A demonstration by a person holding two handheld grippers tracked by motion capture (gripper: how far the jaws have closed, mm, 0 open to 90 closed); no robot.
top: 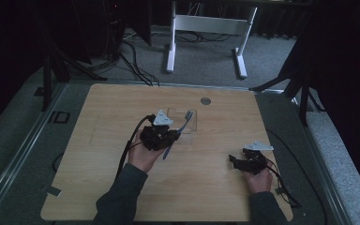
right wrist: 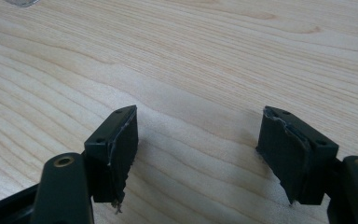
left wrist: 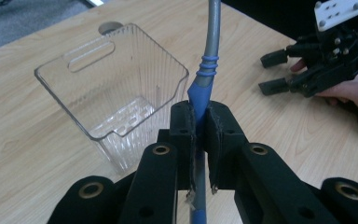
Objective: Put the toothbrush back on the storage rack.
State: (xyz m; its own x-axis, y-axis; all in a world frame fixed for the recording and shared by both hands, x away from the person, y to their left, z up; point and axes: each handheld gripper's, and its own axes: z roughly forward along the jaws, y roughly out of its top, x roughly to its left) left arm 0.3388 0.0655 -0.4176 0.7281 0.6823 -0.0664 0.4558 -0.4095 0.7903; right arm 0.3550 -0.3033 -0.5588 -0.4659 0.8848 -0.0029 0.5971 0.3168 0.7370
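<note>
We are watching a toothbrush (left wrist: pixel 204 86), blue at the grip and grey along the neck, which is being pinched at its blue part between the pads of the left gripper (left wrist: pixel 199 119). Its long axis is running straight out along the jaws: in the left gripper view the grey neck is climbing away from us past the top edge, and the blue tail is poking out below the pads. In the high view the toothbrush (top: pixel 178 132) is lying on a slant, bristle end toward the far side of the table, tail toward the person.

Just beside it we are noting a clear plastic bin (left wrist: pixel 112 88), ribbed, open at the top, with a handle slot in its far wall. In the left gripper view the bin is standing to the left of the brush, its near right corner close to the blue grip, though we cannot tell whether they are touching. In the high view the brush head is sitting over the bin (top: pixel 171 114).

We are judging that the move turns on this: the bin's mouth lies sideways from the brush's axis, so the brush wants tipping head-down over the opening.

The left hand (top: pixel 143 157) is plainly the nearer. The right gripper (right wrist: pixel 198 149) is resting well apart on the bare table (right wrist: pixel 214 56), jaws spread wide, nothing between them.
</note>
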